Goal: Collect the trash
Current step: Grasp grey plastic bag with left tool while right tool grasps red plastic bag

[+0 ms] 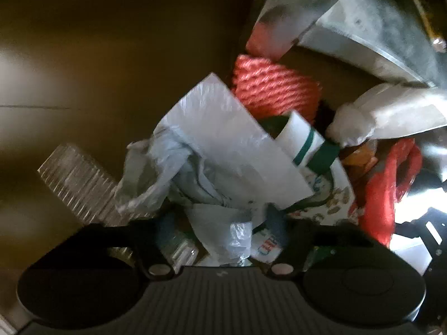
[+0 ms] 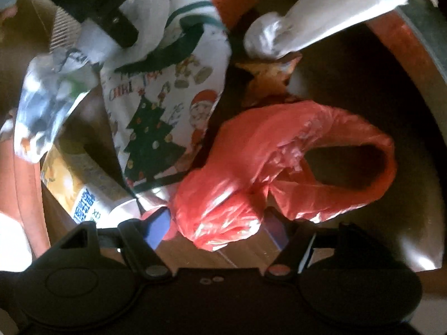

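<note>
- Left gripper (image 1: 223,240): points down into a heap of trash. Its two black fingers (image 1: 145,240) stand apart, with crumpled clear plastic film (image 1: 237,240) lying between them. Whether the pads press on the film cannot be told; the fingertips are lost in shadow and blur.
- Directly beyond the left gripper: a pale plastic bag (image 1: 212,150), partly flat and partly crumpled, lies on top of the heap.
- Left of that bag: a ribbed clear plastic container (image 1: 75,181) lies tilted on the brown surface (image 1: 97,55).
- Beyond the bag: a white paper item with green stripes (image 1: 304,142), and behind it a coil of orange-red rope (image 1: 273,86).
- Top right of the left wrist view: silver foil sheeting (image 1: 371,28) and a white wrapper (image 1: 391,111).
- Right gripper (image 2: 220,237): points down, jaws wide apart. A red plastic bag (image 2: 279,156) lies bunched between and just beyond the fingers (image 2: 134,240); the pads do not visibly touch it.
- Red bag detail: one handle loop stands open on the right side.
- Left of the red bag: a white Christmas-print bag (image 2: 167,103) showing a tree and a Santa figure.
- Lower left of the right wrist view: a yellow and white printed packet (image 2: 83,187), lying beside a crumpled silvery wrapper (image 2: 47,103).
- Top left of the right wrist view: the left gripper's black body (image 2: 92,2) reaches into the heap.
</note>
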